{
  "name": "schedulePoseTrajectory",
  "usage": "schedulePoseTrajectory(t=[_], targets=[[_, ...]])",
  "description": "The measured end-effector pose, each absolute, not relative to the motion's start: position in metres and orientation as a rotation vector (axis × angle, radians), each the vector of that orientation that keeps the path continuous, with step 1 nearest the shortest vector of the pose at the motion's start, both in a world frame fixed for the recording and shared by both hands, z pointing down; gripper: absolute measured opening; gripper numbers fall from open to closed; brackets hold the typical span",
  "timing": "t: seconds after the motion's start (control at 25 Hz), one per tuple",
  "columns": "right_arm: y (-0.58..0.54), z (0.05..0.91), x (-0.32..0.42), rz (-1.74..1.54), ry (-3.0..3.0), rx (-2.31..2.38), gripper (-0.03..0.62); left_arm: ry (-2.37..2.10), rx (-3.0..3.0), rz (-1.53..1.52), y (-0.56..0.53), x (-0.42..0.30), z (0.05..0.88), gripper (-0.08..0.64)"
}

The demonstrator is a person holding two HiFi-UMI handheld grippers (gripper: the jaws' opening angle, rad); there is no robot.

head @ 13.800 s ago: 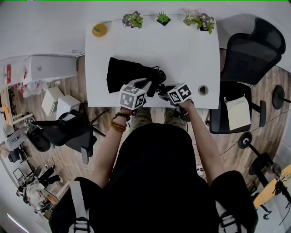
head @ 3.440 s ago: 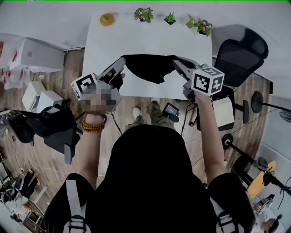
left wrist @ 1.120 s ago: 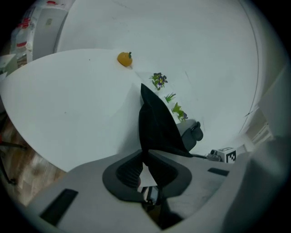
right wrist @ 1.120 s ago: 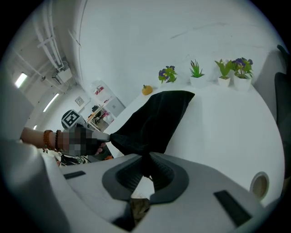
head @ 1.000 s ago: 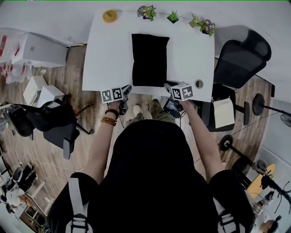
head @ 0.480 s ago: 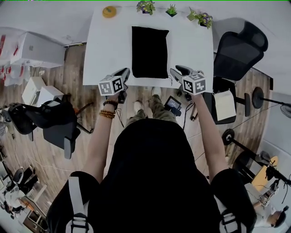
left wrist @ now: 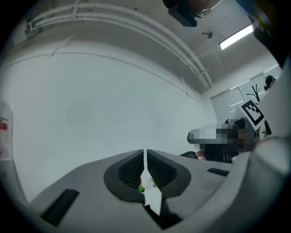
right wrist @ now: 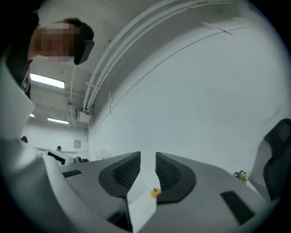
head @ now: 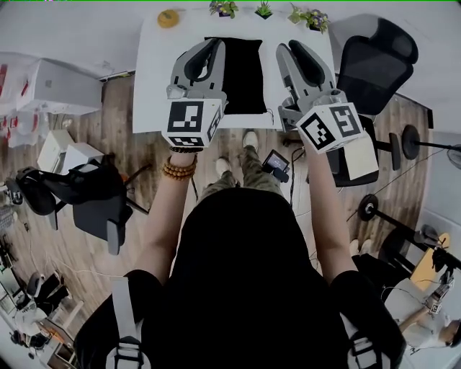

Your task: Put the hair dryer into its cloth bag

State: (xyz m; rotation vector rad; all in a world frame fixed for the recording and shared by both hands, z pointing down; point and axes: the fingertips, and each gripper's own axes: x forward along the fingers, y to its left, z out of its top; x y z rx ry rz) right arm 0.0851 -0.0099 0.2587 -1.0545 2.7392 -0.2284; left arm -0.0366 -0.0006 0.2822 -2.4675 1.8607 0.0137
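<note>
The black cloth bag (head: 245, 72) lies flat on the white table (head: 155, 79), lengthwise away from me. No hair dryer shows anywhere outside it. Both grippers are held high above the table's front edge, close to the head camera and pointing level at the far wall. My left gripper (head: 213, 45) (left wrist: 145, 152) is shut with nothing between its jaws. My right gripper (head: 292, 47) (right wrist: 148, 157) has a narrow gap between its jaws, which are closing on nothing. The bag sits between and below the two grippers in the head view.
Small potted plants (head: 223, 7) and a yellow object (head: 168, 18) line the table's far edge. A black office chair (head: 378, 61) stands at the right, another dark chair (head: 79, 194) and white boxes (head: 57, 83) at the left. A dark device (head: 275, 162) lies on the floor.
Both grippers rose from the table's front edge up toward the head camera and now look much larger. The bag has stayed flat on the table.
</note>
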Motion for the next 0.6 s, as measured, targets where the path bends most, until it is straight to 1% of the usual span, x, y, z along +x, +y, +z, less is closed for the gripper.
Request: schedulePoseTrajectory(t=[0.04,0.12,0.28,0.4,0.6], targets=[[-0.003,0.251,0.086,-0.252,2.711,-1.030,0.098,1.855,-2.441,0.049,0.005,-0.035,0.269,0.040],[0.015,0.240,0.089,-0.197,2.692,-0.999,0.080,1.843,-2.396,0.098,0.018,-0.031,0.252,0.040],[0.049,0.243,0.093,0.086,2.749,-1.097,0.074,1.802,-2.325,0.171,0.045,-0.023,0.239,0.040],[0.062,0.269,0.092,0.198,2.812,-1.232,0.048,1.791,-2.365,0.156,0.058,-0.017,0.259,0.034],[0.077,0.308,0.097,0.106,2.867,-1.310,0.031,1.772,-2.442,0.005,0.074,-0.018,0.305,0.032]])
